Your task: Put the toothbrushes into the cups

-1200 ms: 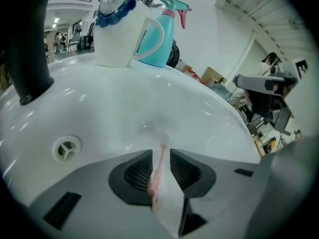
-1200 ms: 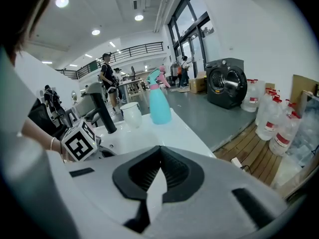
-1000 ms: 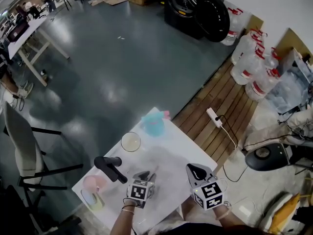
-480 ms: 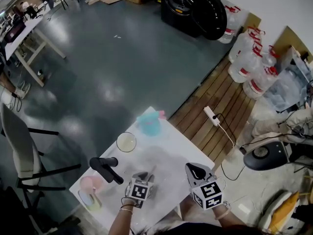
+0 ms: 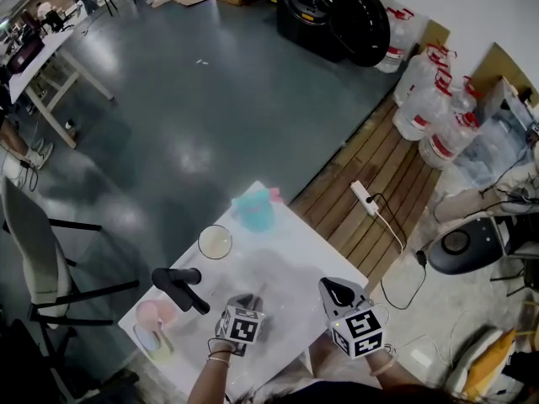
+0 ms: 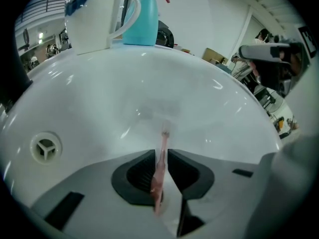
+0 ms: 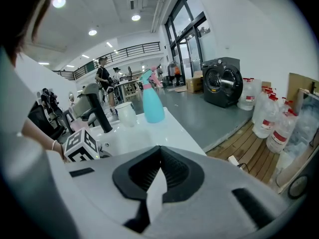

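Note:
A thin pink toothbrush is pinched between the jaws of my left gripper, its head pointing out over the white sink basin. In the head view that left gripper hovers low over the basin, near the front. A white cup with a handle stands on the far rim beside a teal spray bottle. A pink cup sits at the left end. My right gripper is held at the right side with its jaws together and nothing between them.
A black faucet rises left of the basin, and the drain lies on the basin floor. The white countertop ends close to the right gripper. Beyond it are wooden boards with a power strip and several water jugs.
The head camera has drifted slightly, so the table sits a little lower left in view. Both grippers hold almost the same places, the left still shut on the toothbrush.

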A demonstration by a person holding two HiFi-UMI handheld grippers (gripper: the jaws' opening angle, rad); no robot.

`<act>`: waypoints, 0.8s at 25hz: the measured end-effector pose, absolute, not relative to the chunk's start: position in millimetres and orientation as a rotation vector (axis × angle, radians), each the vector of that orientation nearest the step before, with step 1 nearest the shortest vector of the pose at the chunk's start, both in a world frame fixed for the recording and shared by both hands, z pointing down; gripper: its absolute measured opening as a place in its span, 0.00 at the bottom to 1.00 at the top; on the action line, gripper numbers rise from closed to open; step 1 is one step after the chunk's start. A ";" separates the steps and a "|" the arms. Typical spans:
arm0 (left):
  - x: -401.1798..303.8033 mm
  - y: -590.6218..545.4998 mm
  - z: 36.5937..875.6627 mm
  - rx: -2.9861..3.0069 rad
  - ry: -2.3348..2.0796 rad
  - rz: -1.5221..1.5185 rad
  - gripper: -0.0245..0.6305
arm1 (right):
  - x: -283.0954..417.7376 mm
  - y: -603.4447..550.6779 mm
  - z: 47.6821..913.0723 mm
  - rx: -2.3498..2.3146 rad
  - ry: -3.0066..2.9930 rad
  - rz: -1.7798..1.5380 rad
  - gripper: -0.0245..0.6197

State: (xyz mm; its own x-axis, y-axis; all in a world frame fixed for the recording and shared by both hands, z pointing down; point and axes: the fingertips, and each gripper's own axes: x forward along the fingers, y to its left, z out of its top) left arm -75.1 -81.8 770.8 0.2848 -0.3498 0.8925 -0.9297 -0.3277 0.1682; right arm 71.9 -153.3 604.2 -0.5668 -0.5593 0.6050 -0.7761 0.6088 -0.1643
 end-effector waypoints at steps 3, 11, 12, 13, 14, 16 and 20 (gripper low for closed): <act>-75.0 -81.2 770.4 1.822 -1.157 1.029 0.14 | 72.7 -153.9 603.8 1.052 -2.333 0.575 0.04; -75.1 -79.3 771.0 1.810 -1.203 1.044 0.12 | 75.9 -152.2 604.2 1.057 -2.337 0.579 0.04; -74.9 -79.0 770.9 1.811 -1.205 1.049 0.12 | 76.4 -151.9 604.0 1.059 -2.337 0.579 0.04; -74.5 -79.0 770.6 1.813 -1.204 1.054 0.12 | 77.4 -152.0 603.5 1.062 -2.337 0.579 0.04; -74.1 -79.3 770.2 1.815 -1.202 1.060 0.11 | 78.3 -152.3 602.7 1.064 -2.338 0.579 0.04; -73.9 -79.9 769.2 1.818 -1.196 1.070 0.11 | 78.7 -152.7 601.6 1.065 -2.341 0.583 0.04; -76.1 -79.3 769.1 1.817 -1.200 1.080 0.10 | 80.2 -150.6 601.3 1.065 -2.343 0.585 0.04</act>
